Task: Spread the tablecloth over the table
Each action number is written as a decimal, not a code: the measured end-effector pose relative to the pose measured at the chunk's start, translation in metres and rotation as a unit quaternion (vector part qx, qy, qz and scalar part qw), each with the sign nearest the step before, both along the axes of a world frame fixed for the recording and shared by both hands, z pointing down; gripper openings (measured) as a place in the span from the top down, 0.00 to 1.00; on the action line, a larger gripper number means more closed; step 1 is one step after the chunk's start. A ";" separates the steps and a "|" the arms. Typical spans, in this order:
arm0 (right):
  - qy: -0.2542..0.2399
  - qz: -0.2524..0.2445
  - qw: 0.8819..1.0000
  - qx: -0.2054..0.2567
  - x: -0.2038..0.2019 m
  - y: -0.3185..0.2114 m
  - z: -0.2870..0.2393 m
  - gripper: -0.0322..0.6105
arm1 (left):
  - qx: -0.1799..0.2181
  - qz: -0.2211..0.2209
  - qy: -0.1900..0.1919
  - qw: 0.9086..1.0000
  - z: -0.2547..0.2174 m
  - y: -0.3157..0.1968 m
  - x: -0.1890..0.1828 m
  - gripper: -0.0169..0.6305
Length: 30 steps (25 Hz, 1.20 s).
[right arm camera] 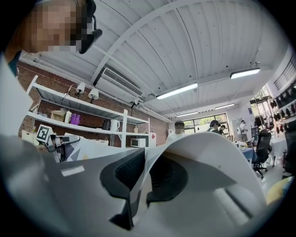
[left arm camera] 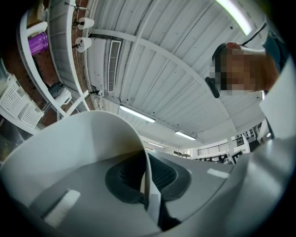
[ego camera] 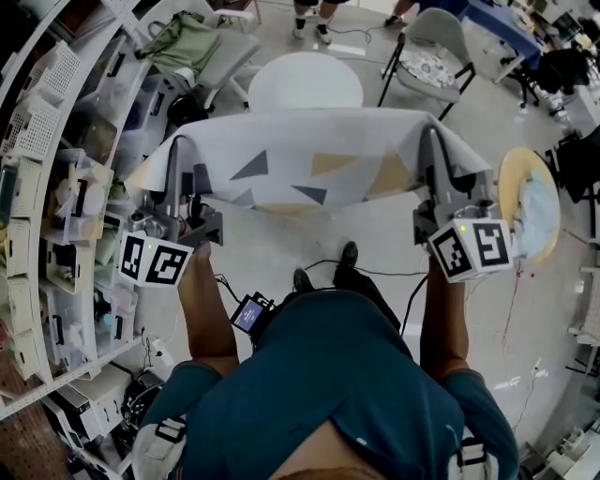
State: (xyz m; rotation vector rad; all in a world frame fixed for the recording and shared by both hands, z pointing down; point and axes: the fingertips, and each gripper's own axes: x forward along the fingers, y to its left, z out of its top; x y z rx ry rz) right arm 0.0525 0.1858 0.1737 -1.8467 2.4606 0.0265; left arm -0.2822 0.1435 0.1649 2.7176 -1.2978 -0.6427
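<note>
The tablecloth (ego camera: 309, 164), white with grey and yellow triangles, hangs stretched between my two grippers in front of the person's chest. Beyond it stands the round white table (ego camera: 305, 82), uncovered. My left gripper (ego camera: 178, 155) is shut on the cloth's left corner, and my right gripper (ego camera: 433, 142) is shut on its right corner. In the left gripper view a fold of the tablecloth (left arm camera: 92, 139) is pinched between the black pads of the left gripper (left arm camera: 147, 179). In the right gripper view the tablecloth (right arm camera: 208, 152) curls up out of the shut jaws of the right gripper (right arm camera: 141, 178).
Shelves with bins (ego camera: 47, 187) curve along the left. Grey chairs (ego camera: 431, 47) and a padded seat (ego camera: 220, 56) stand around the table's far side. A round yellow stand (ego camera: 530, 202) is at the right. Cables (ego camera: 375, 272) lie on the floor. Other people's feet (ego camera: 309, 23) are beyond the table.
</note>
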 end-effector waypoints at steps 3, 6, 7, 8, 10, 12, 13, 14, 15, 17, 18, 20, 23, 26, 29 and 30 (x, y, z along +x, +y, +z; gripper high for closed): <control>-0.006 -0.010 1.000 0.002 0.010 -0.017 -0.001 0.90 | 0.002 -0.010 -0.005 1.000 -0.004 -0.010 0.009 0.97; -0.012 -0.017 1.000 0.006 0.022 -0.033 -0.004 0.90 | 0.005 -0.018 -0.008 1.000 -0.008 -0.021 0.021 0.97; -0.013 -0.020 1.000 0.006 0.026 -0.039 -0.005 0.90 | 0.005 -0.021 -0.008 1.000 -0.009 -0.024 0.024 0.97; -0.014 -0.023 1.000 0.007 0.030 -0.044 -0.006 0.90 | 0.005 -0.023 -0.009 1.000 -0.010 -0.028 0.028 0.97; -0.015 -0.028 0.999 0.009 0.038 -0.055 -0.008 0.90 | 0.005 -0.028 -0.008 1.000 -0.012 -0.035 0.036 0.97; -0.015 -0.035 0.999 0.013 0.047 -0.066 -0.010 0.90 | 0.007 -0.035 -0.008 0.999 -0.013 -0.042 0.045 0.97; -0.016 -0.039 0.999 0.014 0.051 -0.071 -0.010 0.90 | 0.007 -0.039 -0.008 0.999 -0.013 -0.045 0.049 0.97; -0.017 -0.043 0.999 0.014 0.055 -0.077 -0.010 0.90 | 0.007 -0.043 -0.008 0.999 -0.013 -0.048 0.052 0.97; -0.017 -0.048 0.999 0.015 0.059 -0.083 -0.010 0.90 | 0.007 -0.047 -0.008 0.999 -0.013 -0.052 0.056 0.97; -0.019 -0.056 0.998 0.014 0.067 -0.095 -0.009 0.90 | 0.007 -0.055 -0.009 0.998 -0.013 -0.058 0.065 0.97; -0.019 -0.060 0.998 0.014 0.072 -0.100 -0.009 0.90 | 0.008 -0.059 -0.009 0.998 -0.014 -0.061 0.069 0.97; -0.020 -0.069 0.997 0.016 0.082 -0.109 -0.011 0.90 | 0.011 -0.068 -0.008 0.998 -0.016 -0.065 0.079 0.97; -0.021 -0.081 0.996 0.020 0.095 -0.122 -0.012 0.90 | 0.014 -0.081 -0.009 0.997 -0.018 -0.070 0.092 0.97; -0.024 -0.092 0.995 0.021 0.108 -0.132 -0.012 0.90 | 0.013 -0.092 -0.010 0.996 -0.017 -0.075 0.106 0.97; -0.025 -0.102 0.994 0.022 0.121 -0.142 -0.012 0.90 | 0.013 -0.102 -0.010 0.995 -0.018 -0.081 0.119 0.97; -0.025 -0.105 0.994 0.023 0.125 -0.145 -0.013 0.90 | 0.013 -0.104 -0.010 0.994 -0.018 -0.082 0.122 0.97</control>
